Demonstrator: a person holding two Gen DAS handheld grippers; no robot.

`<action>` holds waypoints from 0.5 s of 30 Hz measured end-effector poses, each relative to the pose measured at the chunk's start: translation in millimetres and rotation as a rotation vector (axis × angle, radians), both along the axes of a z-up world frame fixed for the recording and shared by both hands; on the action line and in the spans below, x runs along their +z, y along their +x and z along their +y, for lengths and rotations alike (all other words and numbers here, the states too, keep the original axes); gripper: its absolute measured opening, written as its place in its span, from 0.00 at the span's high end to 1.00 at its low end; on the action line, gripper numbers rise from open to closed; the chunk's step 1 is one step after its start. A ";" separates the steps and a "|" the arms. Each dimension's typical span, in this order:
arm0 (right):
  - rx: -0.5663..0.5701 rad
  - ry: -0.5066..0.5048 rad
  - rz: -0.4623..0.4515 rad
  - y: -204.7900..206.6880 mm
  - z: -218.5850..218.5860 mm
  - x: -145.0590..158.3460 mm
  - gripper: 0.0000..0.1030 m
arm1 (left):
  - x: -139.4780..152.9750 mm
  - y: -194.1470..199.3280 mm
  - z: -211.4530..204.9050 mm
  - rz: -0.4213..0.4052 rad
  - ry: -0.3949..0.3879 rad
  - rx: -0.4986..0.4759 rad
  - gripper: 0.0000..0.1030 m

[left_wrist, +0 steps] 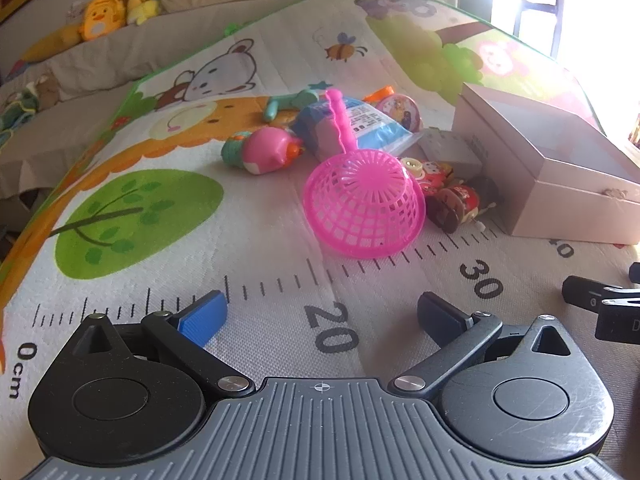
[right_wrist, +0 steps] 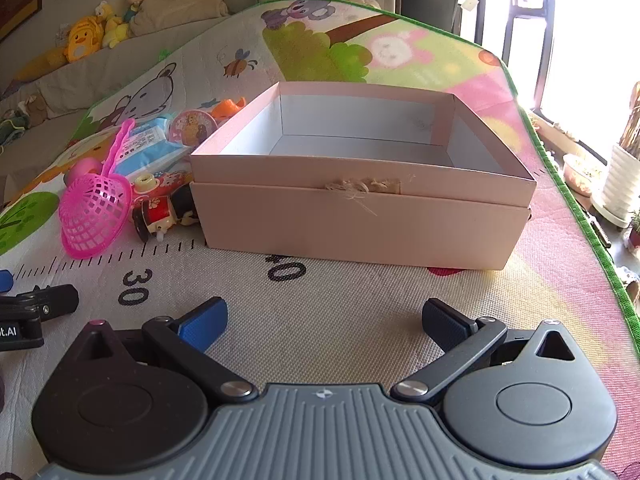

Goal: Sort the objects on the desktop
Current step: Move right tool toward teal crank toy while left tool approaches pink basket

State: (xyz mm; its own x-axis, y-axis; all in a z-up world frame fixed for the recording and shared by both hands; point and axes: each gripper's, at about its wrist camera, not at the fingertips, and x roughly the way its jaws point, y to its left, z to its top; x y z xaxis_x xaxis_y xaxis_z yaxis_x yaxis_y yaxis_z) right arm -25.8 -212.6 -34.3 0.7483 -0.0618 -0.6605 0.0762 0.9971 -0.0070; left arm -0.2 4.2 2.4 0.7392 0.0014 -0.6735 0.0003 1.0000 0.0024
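Left wrist view: the left gripper (left_wrist: 322, 316) gapes wide and empty over the play mat (left_wrist: 256, 216), facing a pink strainer (left_wrist: 362, 204). The right gripper (right_wrist: 324, 320) is likewise wide and empty before the open pink box (right_wrist: 360, 220) near the mat's right edge.

The play mat (left_wrist: 256, 220) carried a printed ruler (left_wrist: 280, 284) along its near edge. In the left wrist view "0cm" stood at about eight o'clock, "20" just below centre, "30" at four o'clock, and a cut-off "40" beside the pink box (left_wrist: 560, 184). In the right wrist view "30" sat at nine o'clock and "40" lay near centre, partly under the box's front wall. At nine o'clock the other gripper's black body (right_wrist: 20, 330) showed the letters "t.AI". The blue packet (left_wrist: 372, 124) bore fine print too small to read.
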 end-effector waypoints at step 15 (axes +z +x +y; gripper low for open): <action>0.103 0.028 0.076 0.3 -6.0 7.6 0.00 | 19.7 -13.8 -0.7 -0.044 -0.018 -0.091 0.00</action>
